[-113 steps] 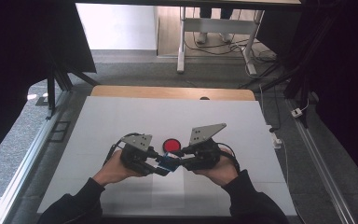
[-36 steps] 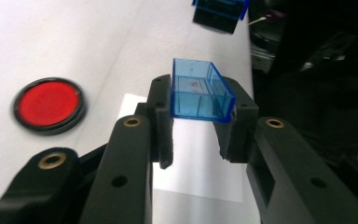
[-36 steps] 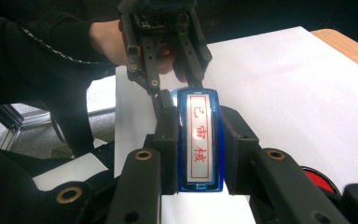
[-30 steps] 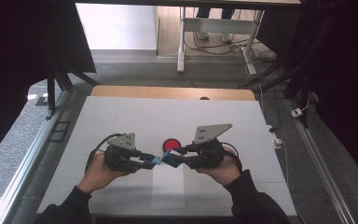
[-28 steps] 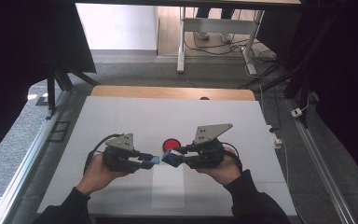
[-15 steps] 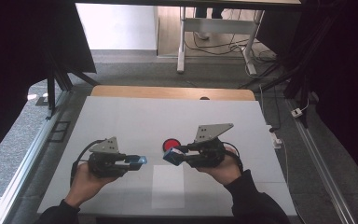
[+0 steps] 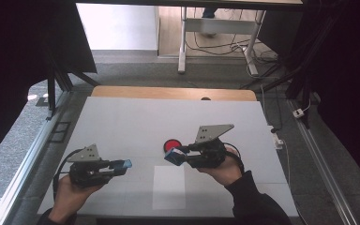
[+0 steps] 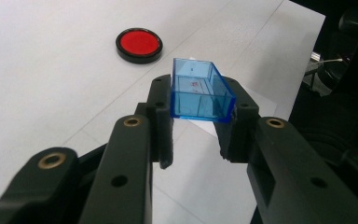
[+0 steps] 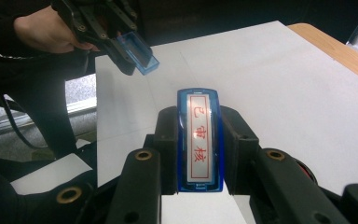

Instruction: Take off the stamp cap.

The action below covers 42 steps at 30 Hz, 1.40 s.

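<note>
My left gripper (image 7: 122, 166) hovers over the front left of the table, shut on a clear blue cap (image 8: 199, 91) whose open side faces away from the camera. My right gripper (image 7: 173, 157) is near the table's middle, shut on a blue stamp body (image 9: 199, 140). The stamp's white face with red characters points up in the right gripper view. That view also has the left gripper's cap (image 9: 140, 53) held apart from the stamp, up and to the left. A red round pad with a black rim (image 7: 172, 145) lies on the table just behind the right gripper's tip.
The white table top (image 7: 136, 122) ends in a wooden strip (image 7: 168, 93) at the far side. A lighter paper rectangle (image 7: 168, 187) lies near the front edge. A cable and plug (image 7: 276, 137) sit at the table's right rim. Desk legs stand beyond.
The left gripper has drawn away to the left with the blue cap, opening a wide gap from the stamp. The right gripper has stayed in place.
</note>
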{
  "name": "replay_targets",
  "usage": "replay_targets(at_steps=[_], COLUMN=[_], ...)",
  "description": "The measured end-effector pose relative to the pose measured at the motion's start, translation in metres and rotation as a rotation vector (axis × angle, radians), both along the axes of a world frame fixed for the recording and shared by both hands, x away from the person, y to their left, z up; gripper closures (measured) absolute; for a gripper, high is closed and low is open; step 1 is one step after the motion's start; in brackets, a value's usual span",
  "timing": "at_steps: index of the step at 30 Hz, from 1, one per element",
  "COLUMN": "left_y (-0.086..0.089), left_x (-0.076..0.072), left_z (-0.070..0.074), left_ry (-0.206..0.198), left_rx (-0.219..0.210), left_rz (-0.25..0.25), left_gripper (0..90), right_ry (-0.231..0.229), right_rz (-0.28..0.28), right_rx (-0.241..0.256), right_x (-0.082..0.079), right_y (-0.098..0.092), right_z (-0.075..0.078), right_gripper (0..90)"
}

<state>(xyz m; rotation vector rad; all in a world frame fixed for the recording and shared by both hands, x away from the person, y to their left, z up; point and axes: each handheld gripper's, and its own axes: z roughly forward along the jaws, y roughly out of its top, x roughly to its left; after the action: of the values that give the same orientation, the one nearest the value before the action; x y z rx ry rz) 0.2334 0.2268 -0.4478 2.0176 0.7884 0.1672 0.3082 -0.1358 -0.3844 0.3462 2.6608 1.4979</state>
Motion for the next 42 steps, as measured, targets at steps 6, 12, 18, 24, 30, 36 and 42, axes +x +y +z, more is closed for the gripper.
replay_targets(at_steps=[6, 12, 18, 24, 30, 36, 42], left_y=[0.013, 0.026, 0.036, 0.042, 0.047, 0.047, 0.049], left_x=[-0.011, -0.022, -0.034, -0.042, -0.046, -0.048, -0.047], left_z=[-0.003, -0.008, -0.013, -0.016, -0.019, -0.021, -0.024], left_ry=[0.011, 0.023, 0.036, 0.046, 0.06, 0.07, 0.087], left_rx=[-0.014, -0.016, -0.001, 0.009, 0.007, 0.03, 0.03], left_rz=[0.051, 0.099, 0.139, 0.161, 0.179, 0.194, 0.198], left_gripper=[68.8, 68.7, 68.7, 68.7, 68.7, 68.6, 68.6], right_ry=[0.005, 0.0, -0.004, -0.006, -0.006, -0.008, -0.01], right_rz=[-0.011, -0.016, -0.026, -0.038, -0.052, -0.066, -0.075], right_rx=[0.006, 0.001, 0.002, -0.002, -0.007, -0.011, -0.014], right_x=[0.001, 0.0, 0.001, 0.001, 0.002, 0.003, 0.004], right_y=[0.0, 0.0, 0.0, 0.001, 0.001, 0.001, 0.0], right_z=[-0.001, -0.001, -0.001, -0.003, -0.004, -0.006, -0.007], right_gripper=[70.3, 70.3, 70.3, 70.3, 70.3, 70.3, 70.3])
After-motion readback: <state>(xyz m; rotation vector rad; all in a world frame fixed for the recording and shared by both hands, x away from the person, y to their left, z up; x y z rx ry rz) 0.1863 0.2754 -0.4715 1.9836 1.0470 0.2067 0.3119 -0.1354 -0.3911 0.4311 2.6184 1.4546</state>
